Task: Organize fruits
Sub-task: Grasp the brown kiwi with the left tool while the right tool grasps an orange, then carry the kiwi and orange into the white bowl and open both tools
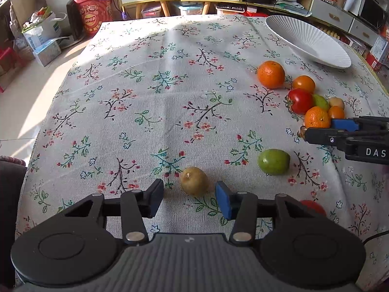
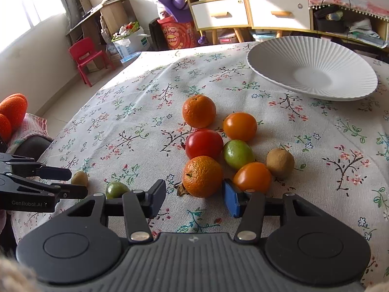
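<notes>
Left gripper (image 2: 79,180) reads "GenRobot.AI"; right gripper (image 1: 318,127) "DAS".

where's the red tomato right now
In the right wrist view, the red tomato sits mid-cluster on the tablecloth, between two tangerines, with a green fruit at its right.

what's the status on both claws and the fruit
Left claw open, lined up on brown fruit. Right claw open, at near orange. White plate empty; tomatoes crowd the orange.
</notes>
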### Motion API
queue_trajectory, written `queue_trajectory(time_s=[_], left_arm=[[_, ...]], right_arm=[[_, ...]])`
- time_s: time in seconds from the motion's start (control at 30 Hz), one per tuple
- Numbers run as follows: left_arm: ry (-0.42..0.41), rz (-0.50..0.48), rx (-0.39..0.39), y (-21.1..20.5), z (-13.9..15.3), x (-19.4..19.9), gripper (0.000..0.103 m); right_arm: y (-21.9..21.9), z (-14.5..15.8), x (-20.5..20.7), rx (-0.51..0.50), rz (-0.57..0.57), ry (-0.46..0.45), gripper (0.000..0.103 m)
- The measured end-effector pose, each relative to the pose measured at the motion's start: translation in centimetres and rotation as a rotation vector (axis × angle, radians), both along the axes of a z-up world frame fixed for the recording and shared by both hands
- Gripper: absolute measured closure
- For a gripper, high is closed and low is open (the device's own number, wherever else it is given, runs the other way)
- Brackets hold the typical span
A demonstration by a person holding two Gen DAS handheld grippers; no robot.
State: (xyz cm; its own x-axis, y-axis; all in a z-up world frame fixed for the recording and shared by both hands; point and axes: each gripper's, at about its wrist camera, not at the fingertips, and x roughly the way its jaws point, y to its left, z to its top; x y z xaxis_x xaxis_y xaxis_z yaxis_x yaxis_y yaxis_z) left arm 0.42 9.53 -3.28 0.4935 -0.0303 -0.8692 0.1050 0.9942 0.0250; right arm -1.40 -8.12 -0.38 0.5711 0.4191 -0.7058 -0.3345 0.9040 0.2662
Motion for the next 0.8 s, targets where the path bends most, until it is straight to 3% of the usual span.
queue_trajectory(time_s=[0.23, 0.8], left_arm=[[0.002, 0.006, -0.006, -0.2, 0.0, 0.0, 0.073], [-0.090, -0.014, -0.020, -1.8, 2.0, 0.5, 0.074]], right_arm=[[0.0, -0.2, 0.2, -0.021, -0.015, -0.020, 0.069], [-0.5, 1.4, 0.1, 0.008, -0.017, -0.039, 0.072]])
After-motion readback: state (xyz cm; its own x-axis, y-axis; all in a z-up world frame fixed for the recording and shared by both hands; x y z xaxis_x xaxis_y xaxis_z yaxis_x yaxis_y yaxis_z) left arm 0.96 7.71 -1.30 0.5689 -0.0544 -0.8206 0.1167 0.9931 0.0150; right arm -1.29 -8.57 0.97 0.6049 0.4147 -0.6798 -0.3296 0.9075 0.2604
